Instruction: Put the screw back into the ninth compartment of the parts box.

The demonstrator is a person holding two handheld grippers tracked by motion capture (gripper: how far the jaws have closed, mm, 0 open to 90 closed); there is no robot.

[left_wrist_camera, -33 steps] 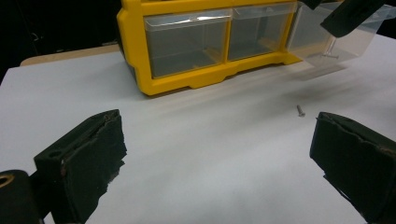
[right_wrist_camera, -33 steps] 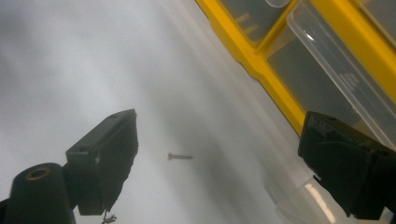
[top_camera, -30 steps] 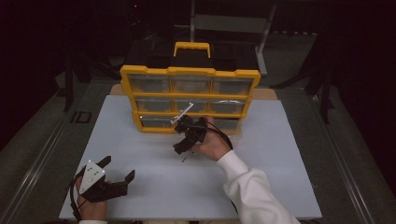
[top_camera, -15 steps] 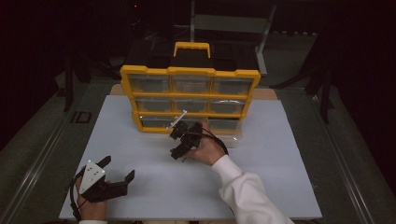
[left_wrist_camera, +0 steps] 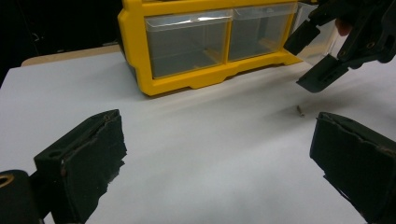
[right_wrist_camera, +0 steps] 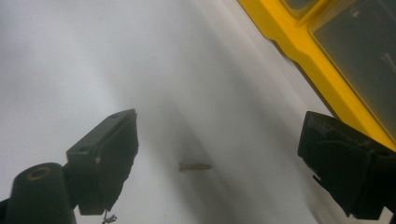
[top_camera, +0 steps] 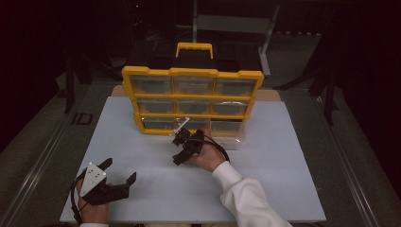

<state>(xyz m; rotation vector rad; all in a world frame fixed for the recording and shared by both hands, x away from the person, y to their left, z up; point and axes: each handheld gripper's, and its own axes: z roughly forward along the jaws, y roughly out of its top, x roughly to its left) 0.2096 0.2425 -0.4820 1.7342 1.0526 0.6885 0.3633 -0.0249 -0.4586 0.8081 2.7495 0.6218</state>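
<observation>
One small screw (right_wrist_camera: 194, 166) lay loose on the white table (top_camera: 293, 161), between and just ahead of the parted jaws of the right gripper (top_camera: 182, 146), which was held released and empty above it; the yellow drawer organizer (top_camera: 191, 101) stood just beyond, at that gripper's far right. The step in hand was judged to be the pickup of the screw. For this to be done well, the jaws would need to be lowered until the tips nearly met the table, the screw kept centred between them and crosswise to their closing line, and the grip closed slowly so that nothing was flicked away. The left gripper (top_camera: 106, 182) was rested open on the table, well apart.
</observation>
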